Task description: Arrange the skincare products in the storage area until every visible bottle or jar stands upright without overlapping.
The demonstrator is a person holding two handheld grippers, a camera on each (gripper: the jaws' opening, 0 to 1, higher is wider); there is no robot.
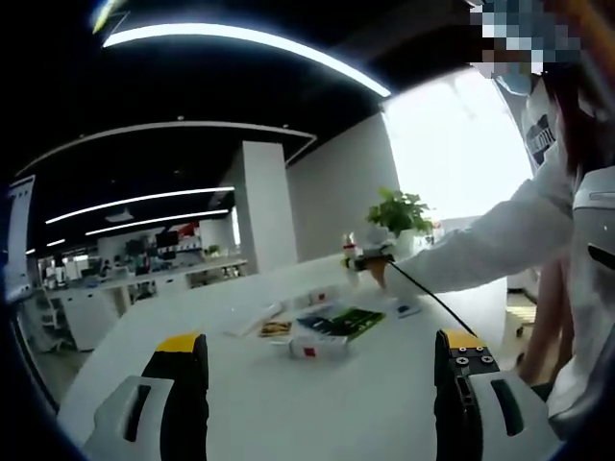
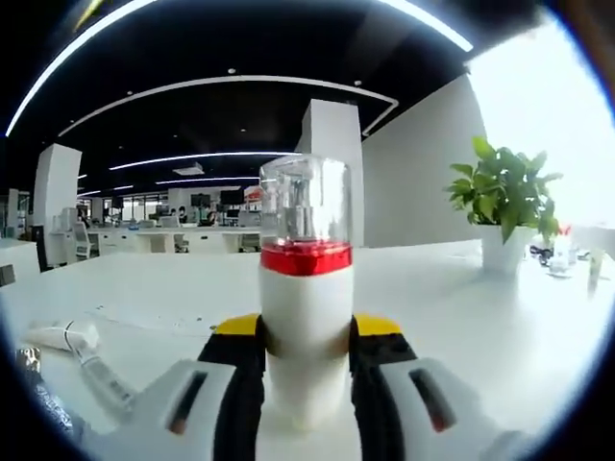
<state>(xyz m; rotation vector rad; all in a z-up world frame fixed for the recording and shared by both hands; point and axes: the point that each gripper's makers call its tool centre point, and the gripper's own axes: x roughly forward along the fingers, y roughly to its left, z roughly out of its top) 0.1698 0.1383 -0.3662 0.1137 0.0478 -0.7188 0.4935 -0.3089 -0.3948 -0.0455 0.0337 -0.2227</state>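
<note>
My right gripper (image 2: 306, 331) is shut on a white bottle (image 2: 306, 288) with a red band and a clear cap. The bottle stands upright on the white table (image 2: 461, 307). In the left gripper view that same gripper (image 1: 370, 261) shows far across the table (image 1: 240, 384), at the end of a person's white sleeve (image 1: 480, 245), with the small bottle (image 1: 349, 248) at its tip. My left gripper (image 1: 321, 340) is open with its jaws wide apart, hanging above the near part of the table with nothing between them.
Flat boxes (image 1: 336, 323) and a white box with a red square (image 1: 312, 348) lie mid-table. A potted plant (image 2: 504, 197) stands at the far right edge. A white device with a cable (image 2: 62, 336) lies to the left. Office desks fill the background.
</note>
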